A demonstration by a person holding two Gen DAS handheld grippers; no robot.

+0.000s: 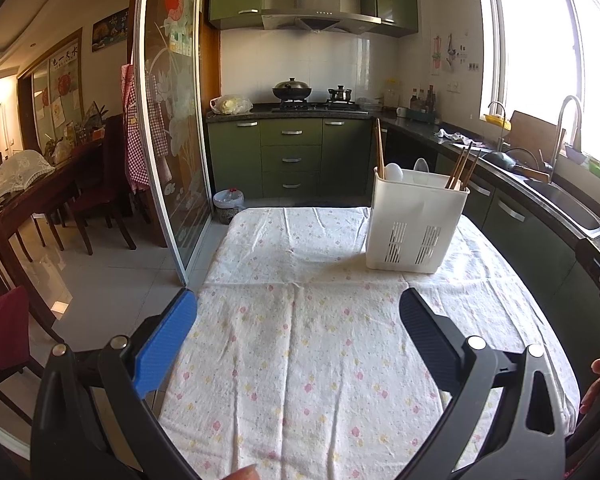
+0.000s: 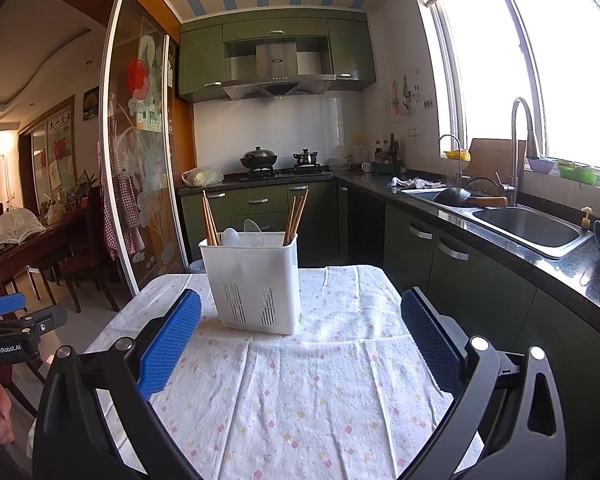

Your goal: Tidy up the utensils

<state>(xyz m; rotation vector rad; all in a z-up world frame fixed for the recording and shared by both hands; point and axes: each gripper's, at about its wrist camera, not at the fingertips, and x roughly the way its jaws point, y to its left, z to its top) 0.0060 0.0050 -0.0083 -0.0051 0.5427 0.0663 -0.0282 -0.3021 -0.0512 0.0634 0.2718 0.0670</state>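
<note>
A green-cabinet kitchen with a bright window surrounds a counter (image 2: 300,400) draped in a flower-dotted cloth (image 1: 300,360). A white utensil holder (image 2: 256,280) stands upright on the cloth toward its far end — wooden chopsticks (image 2: 210,220) lean at its left corner, more chopsticks (image 2: 296,216) at its right, and white spoons (image 2: 240,236) sit between them. The left claw (image 1: 298,336) and the right claw (image 2: 300,334) both hover above the cloth with jaws spread wide, gripping nothing — each is well short of the holder.
</note>
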